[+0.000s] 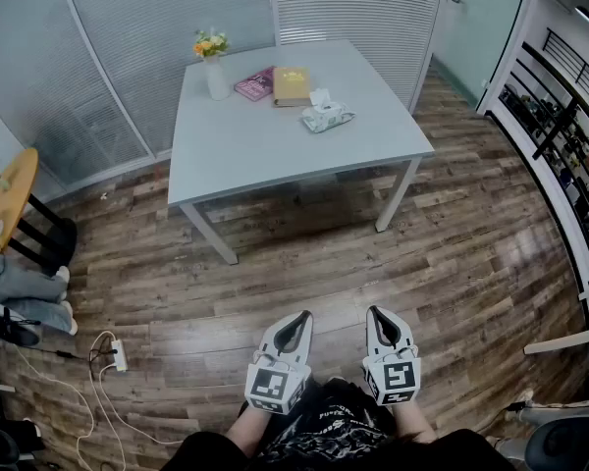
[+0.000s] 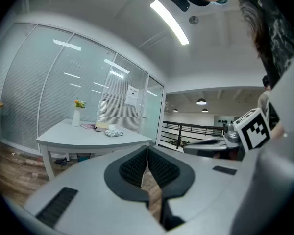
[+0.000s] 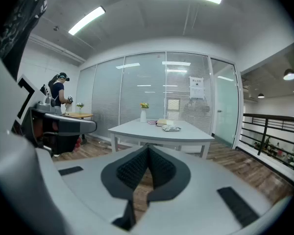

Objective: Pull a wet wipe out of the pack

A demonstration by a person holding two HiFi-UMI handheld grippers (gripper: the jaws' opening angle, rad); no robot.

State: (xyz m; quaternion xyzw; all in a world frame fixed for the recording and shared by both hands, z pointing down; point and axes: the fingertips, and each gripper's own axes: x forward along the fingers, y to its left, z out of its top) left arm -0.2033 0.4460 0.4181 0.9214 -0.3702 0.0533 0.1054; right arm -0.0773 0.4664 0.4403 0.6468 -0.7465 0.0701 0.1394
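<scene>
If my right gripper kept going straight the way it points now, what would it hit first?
Probably the wood floor short of the table: the right gripper aims that way, tilted slightly down, with nothing between. Depth is unclear.

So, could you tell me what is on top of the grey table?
A vase of flowers, a pink book, a tan book and the wipe pack. Anything beneath them is covered.

Wet wipe pack (image 1: 331, 119): pale, patterned, lying flat on table (image 1: 275, 150), far side; white wipe (image 1: 321, 97) sticking up from top.
</scene>
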